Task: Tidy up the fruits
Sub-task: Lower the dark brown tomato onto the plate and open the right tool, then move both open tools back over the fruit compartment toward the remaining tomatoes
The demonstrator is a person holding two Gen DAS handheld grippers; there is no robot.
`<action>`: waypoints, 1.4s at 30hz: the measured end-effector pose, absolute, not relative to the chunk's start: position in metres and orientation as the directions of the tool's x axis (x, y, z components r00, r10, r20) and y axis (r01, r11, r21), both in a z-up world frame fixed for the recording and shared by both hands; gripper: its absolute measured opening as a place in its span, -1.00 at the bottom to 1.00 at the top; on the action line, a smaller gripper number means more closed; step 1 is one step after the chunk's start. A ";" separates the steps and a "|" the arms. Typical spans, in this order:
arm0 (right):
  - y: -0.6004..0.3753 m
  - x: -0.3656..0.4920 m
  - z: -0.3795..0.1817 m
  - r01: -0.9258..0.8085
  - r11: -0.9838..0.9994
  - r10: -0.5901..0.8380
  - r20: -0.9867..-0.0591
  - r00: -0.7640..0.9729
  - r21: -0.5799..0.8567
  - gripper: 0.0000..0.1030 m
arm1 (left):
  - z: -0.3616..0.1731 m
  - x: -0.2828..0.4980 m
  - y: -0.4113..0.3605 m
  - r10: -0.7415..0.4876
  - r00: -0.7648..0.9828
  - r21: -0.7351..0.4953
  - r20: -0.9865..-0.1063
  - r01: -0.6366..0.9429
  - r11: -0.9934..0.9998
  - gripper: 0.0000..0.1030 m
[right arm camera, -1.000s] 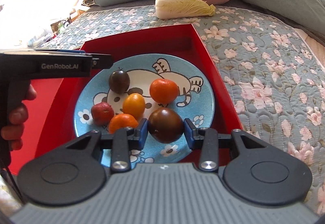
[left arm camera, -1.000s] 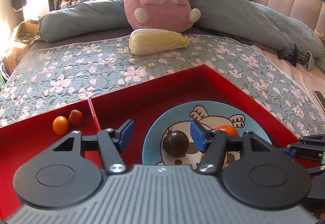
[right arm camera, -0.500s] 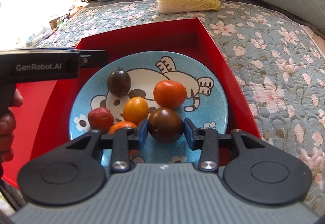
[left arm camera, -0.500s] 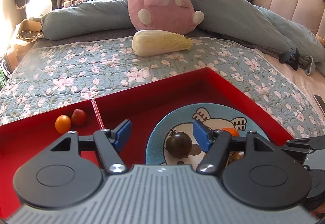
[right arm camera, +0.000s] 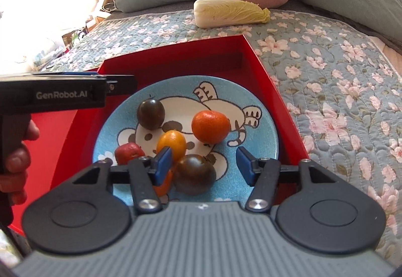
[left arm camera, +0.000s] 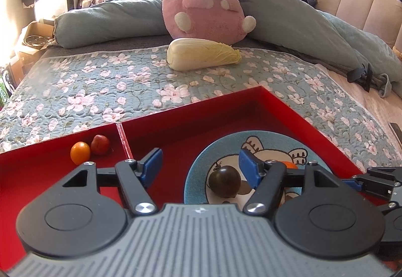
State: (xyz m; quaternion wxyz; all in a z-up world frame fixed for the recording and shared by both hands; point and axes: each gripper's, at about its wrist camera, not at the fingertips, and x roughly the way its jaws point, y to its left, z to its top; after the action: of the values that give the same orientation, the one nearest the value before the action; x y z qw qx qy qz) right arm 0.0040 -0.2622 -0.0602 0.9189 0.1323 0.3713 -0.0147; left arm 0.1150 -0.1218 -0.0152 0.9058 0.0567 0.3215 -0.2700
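A red tray (right arm camera: 276,101) lies on the bed with a blue cartoon plate (right arm camera: 263,131) in its right compartment. My right gripper (right arm camera: 204,165) is open and its jaws are opening. A large dark tomato (right arm camera: 194,174) lies on the plate between the pads, untouched. Also on the plate are a smaller dark tomato (right arm camera: 150,113), a mandarin (right arm camera: 210,126), a yellow-orange fruit (right arm camera: 172,145) and a red fruit (right arm camera: 129,152). My left gripper (left arm camera: 200,167) hovers open over the plate's left edge, holding nothing. An orange fruit (left arm camera: 80,152) and a red fruit (left arm camera: 100,144) sit in the left compartment.
A napa cabbage (left arm camera: 203,53), a pink plush (left arm camera: 208,0) and a blue duvet (left arm camera: 105,23) lie beyond the tray on the floral quilt (left arm camera: 100,91). A thin divider (left arm camera: 123,141) splits the tray. A hand (right arm camera: 15,164) holds the left tool's black body (right arm camera: 62,96).
The right gripper's jaws have spread off the large dark tomato, which now rests on the plate. The left gripper's jaws stand slightly wider than a second ago.
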 end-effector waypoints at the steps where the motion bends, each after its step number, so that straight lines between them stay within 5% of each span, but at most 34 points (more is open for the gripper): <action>1: -0.262 0.003 -0.059 0.123 0.965 0.071 -0.683 0.727 0.231 0.15 | -0.015 0.116 -0.121 -0.452 0.649 -0.074 -0.612 0.522 0.850 0.40; 20: -0.245 -0.005 -0.033 0.064 0.974 0.091 -0.633 0.768 0.217 0.15 | 0.003 0.134 -0.080 -0.420 0.706 -0.125 -0.570 0.430 0.894 0.41; 33: -0.214 0.007 -0.011 -0.052 0.979 0.160 -0.583 0.797 0.198 0.15 | 0.009 0.161 -0.019 -0.295 0.768 -0.107 -0.568 0.286 0.952 0.41; 42: -0.161 0.057 0.005 -0.232 0.968 0.245 -0.558 0.793 0.095 0.13 | -0.011 0.189 0.020 -0.118 0.755 -0.060 -0.645 0.104 0.993 0.41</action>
State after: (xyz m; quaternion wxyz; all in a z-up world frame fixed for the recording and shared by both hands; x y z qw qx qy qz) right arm 0.0568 -0.1609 0.0053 0.9468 0.0110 0.2961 0.1258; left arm 0.1885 0.0199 -0.0109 0.9367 -0.0104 0.3448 -0.0591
